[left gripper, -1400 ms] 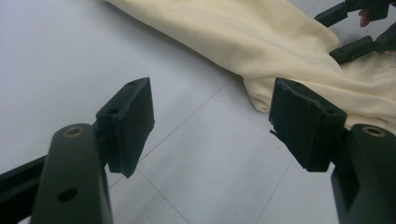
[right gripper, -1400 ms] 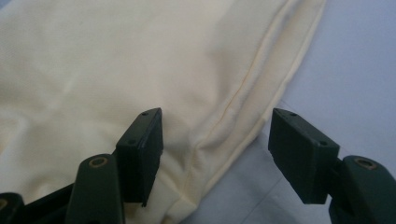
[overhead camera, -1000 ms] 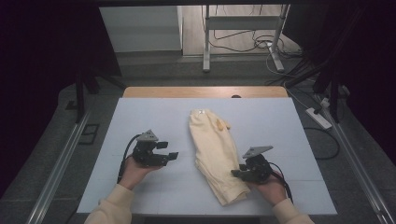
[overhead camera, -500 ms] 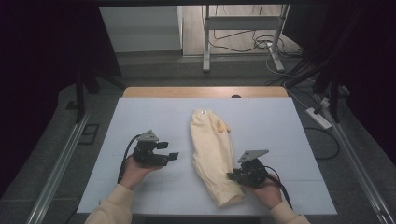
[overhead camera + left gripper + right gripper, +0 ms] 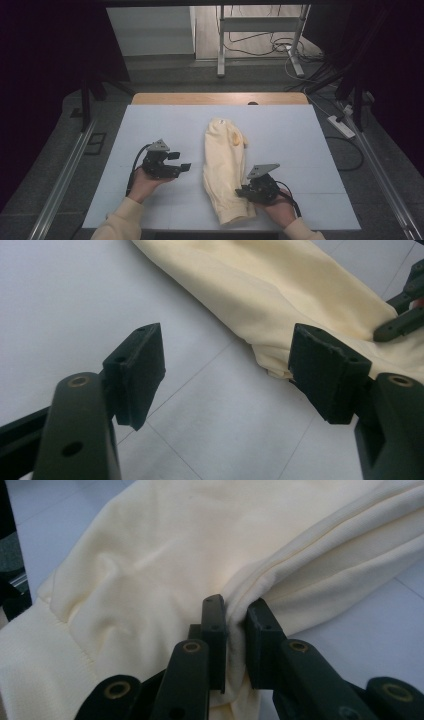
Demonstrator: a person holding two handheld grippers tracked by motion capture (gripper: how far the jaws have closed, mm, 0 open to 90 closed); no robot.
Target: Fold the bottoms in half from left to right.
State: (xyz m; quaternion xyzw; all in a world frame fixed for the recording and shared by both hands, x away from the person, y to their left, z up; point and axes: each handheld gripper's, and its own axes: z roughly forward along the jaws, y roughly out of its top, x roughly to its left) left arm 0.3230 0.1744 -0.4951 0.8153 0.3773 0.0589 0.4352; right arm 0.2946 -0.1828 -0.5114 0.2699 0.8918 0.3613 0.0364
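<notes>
My right gripper (image 5: 235, 625) has just been closing and now pinches a fold at the edge of the cream garment (image 5: 225, 165), which lies lengthwise in the middle of the white table (image 5: 150, 125); I judge that gives me a hold for lifting or folding it. My left gripper (image 5: 227, 370) hangs just beside the cloth, its pads parted with nothing between them, ready to take another edge

Cream garment's (image 5: 210, 555) fold hidden between right gripper's (image 5: 235, 625) pads; top cropped.
</notes>
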